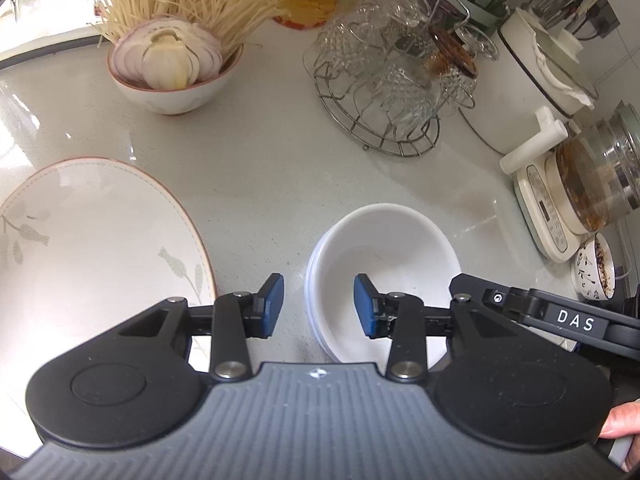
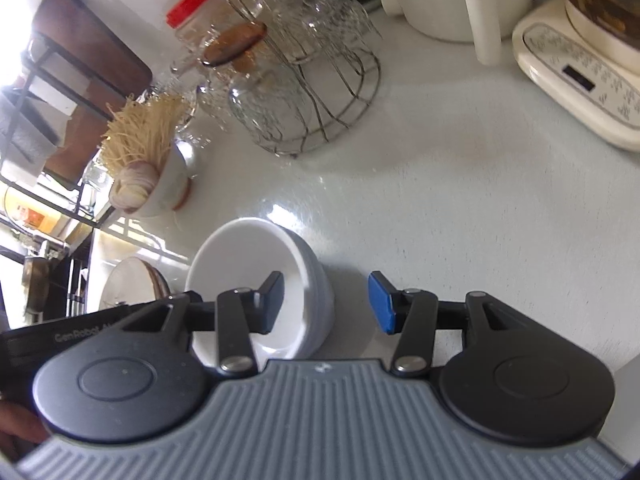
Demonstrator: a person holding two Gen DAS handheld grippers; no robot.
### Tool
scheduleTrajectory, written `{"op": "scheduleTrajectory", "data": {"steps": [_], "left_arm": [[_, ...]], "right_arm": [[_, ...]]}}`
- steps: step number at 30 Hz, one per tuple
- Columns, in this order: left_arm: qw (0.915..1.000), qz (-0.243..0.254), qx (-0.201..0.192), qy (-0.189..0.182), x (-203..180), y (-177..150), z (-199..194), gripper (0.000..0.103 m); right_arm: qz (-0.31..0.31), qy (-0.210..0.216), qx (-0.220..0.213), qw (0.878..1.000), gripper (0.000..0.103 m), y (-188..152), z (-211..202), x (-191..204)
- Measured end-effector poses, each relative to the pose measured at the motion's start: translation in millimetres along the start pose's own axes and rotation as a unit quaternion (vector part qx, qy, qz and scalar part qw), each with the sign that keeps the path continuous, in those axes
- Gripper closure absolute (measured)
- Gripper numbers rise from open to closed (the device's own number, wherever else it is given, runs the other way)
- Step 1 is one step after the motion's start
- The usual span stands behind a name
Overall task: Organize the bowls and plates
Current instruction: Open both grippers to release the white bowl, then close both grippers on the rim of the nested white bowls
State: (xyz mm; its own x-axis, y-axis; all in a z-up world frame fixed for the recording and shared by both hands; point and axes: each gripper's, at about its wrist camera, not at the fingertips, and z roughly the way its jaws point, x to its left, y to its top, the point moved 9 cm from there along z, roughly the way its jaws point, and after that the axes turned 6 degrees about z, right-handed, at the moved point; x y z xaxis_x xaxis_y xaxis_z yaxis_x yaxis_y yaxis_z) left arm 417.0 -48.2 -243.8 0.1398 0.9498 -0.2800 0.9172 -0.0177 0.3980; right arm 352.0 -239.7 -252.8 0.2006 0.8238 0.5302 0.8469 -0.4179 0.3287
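Right now I am holding both claws spread apart with nothing gripped between their blue pads. My left claw [image 1: 319, 306] is hovering over the near left rim of the white bowls [image 1: 384, 276]; one pad is sitting outside the rim over the counter [image 1: 260, 168], the other is hanging inside the bowl. My right claw [image 2: 327, 303] is straddling the opposite rim of the same bowls [image 2: 256, 280], its left pad over the bowl's hollow and its right pad over bare counter [image 2: 460, 208]. I cannot tell whether any pad is touching the porcelain.

The bowls are looking plain, glossy white and nested, with several rims showing as thin stacked lines along the outer wall. They are standing on the pale counter, just in front of both claws.

Just beside them, to the left in the left wrist view, a large oval plate [image 1: 92, 248] is lying flat, cream with a thin reddish rim and faint leaf sprigs. Its edge is showing small and dim in the right wrist view [image 2: 132, 280].

Further back, a patterned bowl of garlic, onion and noodles [image 1: 172, 80] is standing well apart from the white bowls. A wire rack of upturned glasses [image 1: 384, 80] is sitting behind, and a white pot [image 1: 532, 80] and a kettle on a cream base [image 1: 588, 188] are lining the right side.
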Motion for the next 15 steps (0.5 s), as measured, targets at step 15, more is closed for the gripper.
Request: {"op": "scheduleTrajectory", "data": {"steps": [15], "left_arm": [[0.9992,0.014,0.036,0.012,-3,-6,32,0.060]], "right_arm": [[0.012,0.023,0.028,0.999,0.061,-16,18,-1]]}}
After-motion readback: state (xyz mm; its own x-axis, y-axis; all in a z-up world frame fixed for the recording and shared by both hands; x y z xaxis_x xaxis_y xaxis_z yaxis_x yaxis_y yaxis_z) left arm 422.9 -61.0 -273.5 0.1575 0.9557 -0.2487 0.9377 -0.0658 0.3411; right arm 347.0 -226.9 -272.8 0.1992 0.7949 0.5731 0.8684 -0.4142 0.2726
